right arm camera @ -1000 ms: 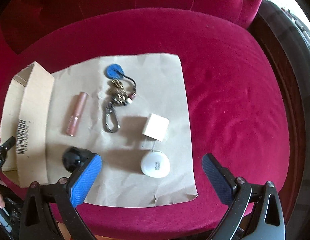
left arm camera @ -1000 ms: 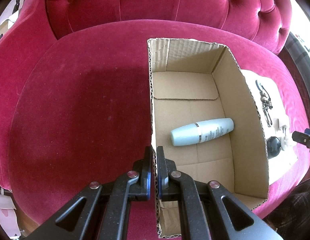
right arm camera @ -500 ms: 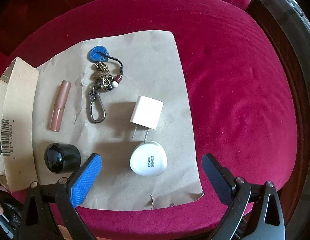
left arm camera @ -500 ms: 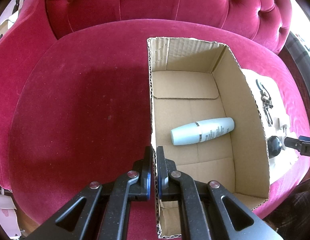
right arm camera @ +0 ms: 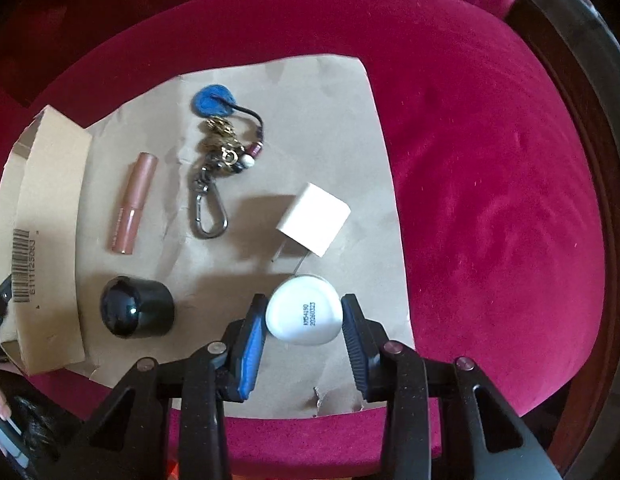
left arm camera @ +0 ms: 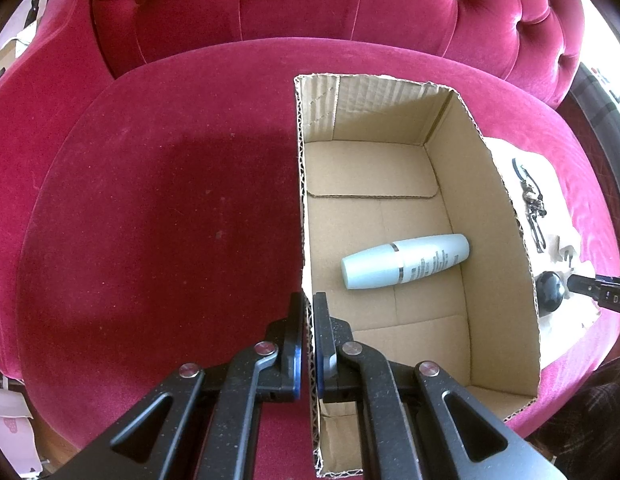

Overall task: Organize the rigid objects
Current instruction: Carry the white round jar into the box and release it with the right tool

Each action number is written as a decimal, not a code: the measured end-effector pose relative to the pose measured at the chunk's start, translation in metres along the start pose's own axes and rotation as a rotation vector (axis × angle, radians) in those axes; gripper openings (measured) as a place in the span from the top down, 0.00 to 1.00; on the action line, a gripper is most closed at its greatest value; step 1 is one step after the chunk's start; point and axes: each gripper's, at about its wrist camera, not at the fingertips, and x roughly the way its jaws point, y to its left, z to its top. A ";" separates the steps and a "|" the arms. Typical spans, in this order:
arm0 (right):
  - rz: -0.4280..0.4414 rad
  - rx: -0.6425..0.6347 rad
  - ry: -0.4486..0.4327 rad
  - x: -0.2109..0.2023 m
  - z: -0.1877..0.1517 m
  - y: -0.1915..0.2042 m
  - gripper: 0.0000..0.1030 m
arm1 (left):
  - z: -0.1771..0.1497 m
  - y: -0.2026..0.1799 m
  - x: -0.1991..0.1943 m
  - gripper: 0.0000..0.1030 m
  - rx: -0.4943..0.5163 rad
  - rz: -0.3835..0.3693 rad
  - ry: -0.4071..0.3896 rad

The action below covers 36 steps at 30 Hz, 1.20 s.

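An open cardboard box (left arm camera: 497, 208) stands on the red velvet seat, with a pale blue bottle (left arm camera: 405, 261) lying inside. My left gripper (left arm camera: 308, 304) is shut on the box's near left wall. On brown paper (right arm camera: 329, 120) to the box's right lies a white round case (right arm camera: 298, 320). My right gripper (right arm camera: 304, 304) points down over it, its jaws closing with the case between them and both blue pads touching its sides. A white charger cube (right arm camera: 313, 220), a keychain with a carabiner (right arm camera: 222, 160), a pink lip gloss tube (right arm camera: 134, 200) and a black jar (right arm camera: 136, 312) also lie on the paper.
The box's outer wall with a barcode (right arm camera: 50, 200) borders the paper on the left. The tufted red backrest (left arm camera: 310, 4) rises behind the seat. A dark wooden frame (right arm camera: 589, 120) curves along the seat's right edge.
The right gripper came down over the white round case and its wide jaws drew in onto the case's sides. The left gripper and the box stayed still.
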 end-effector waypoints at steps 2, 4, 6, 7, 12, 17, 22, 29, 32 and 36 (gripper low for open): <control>-0.005 -0.002 0.001 0.000 0.000 0.000 0.62 | 0.000 0.000 0.000 0.96 0.001 0.000 0.000; 0.000 0.002 0.006 0.000 0.000 -0.001 0.62 | 0.000 0.000 0.000 0.96 0.001 0.000 0.000; -0.001 0.003 0.001 -0.001 0.001 -0.002 0.62 | 0.000 0.000 0.000 0.96 0.000 0.000 0.000; -0.002 0.003 -0.005 -0.003 0.001 -0.003 0.62 | 0.000 0.000 0.000 0.96 0.000 0.000 -0.001; -0.008 0.014 -0.008 -0.010 0.001 -0.001 0.62 | 0.000 0.000 0.000 0.96 0.002 0.001 0.002; -0.008 0.006 -0.023 -0.026 0.005 0.001 0.62 | 0.000 0.000 0.000 0.96 0.001 -0.001 0.001; -0.003 -0.006 -0.043 -0.043 0.004 0.009 0.62 | 0.000 0.000 0.001 0.96 0.001 -0.001 0.002; 0.017 -0.046 -0.077 -0.067 0.010 0.024 0.62 | -0.001 0.000 0.001 0.96 0.000 -0.002 0.001; 0.034 -0.065 -0.097 -0.076 0.013 0.030 0.62 | -0.001 0.000 0.001 0.96 0.001 -0.002 0.007; 0.056 -0.103 -0.122 -0.088 0.019 0.044 0.62 | 0.000 0.000 0.000 0.96 -0.001 -0.005 0.006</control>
